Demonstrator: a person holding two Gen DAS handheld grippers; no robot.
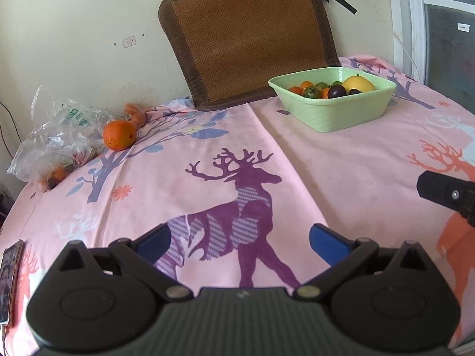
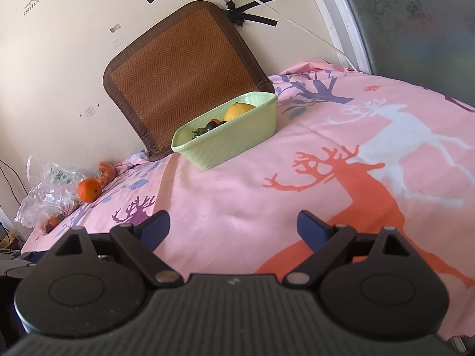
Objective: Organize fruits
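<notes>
A pale green basket (image 1: 335, 112) (image 2: 234, 145) stands at the back of the pink deer-print table and holds a large yellow fruit (image 1: 357, 83) (image 2: 239, 110), dark plums and small orange fruits. An orange (image 1: 119, 135) (image 2: 89, 190) lies at the far left beside a clear plastic bag (image 1: 56, 136) (image 2: 47, 192) with small fruits inside. My left gripper (image 1: 240, 241) hovers open over the purple deer, nothing between its blue fingers. My right gripper (image 2: 234, 228) is open too, over bare cloth, well short of the basket. One of its black fingertips (image 1: 439, 191) shows at the right edge of the left wrist view.
A brown woven mat (image 1: 249, 38) (image 2: 184, 77) leans on the wall behind the basket. A phone (image 1: 10, 279) lies at the table's near left edge. A window frame (image 2: 341, 20) and cables are at the right.
</notes>
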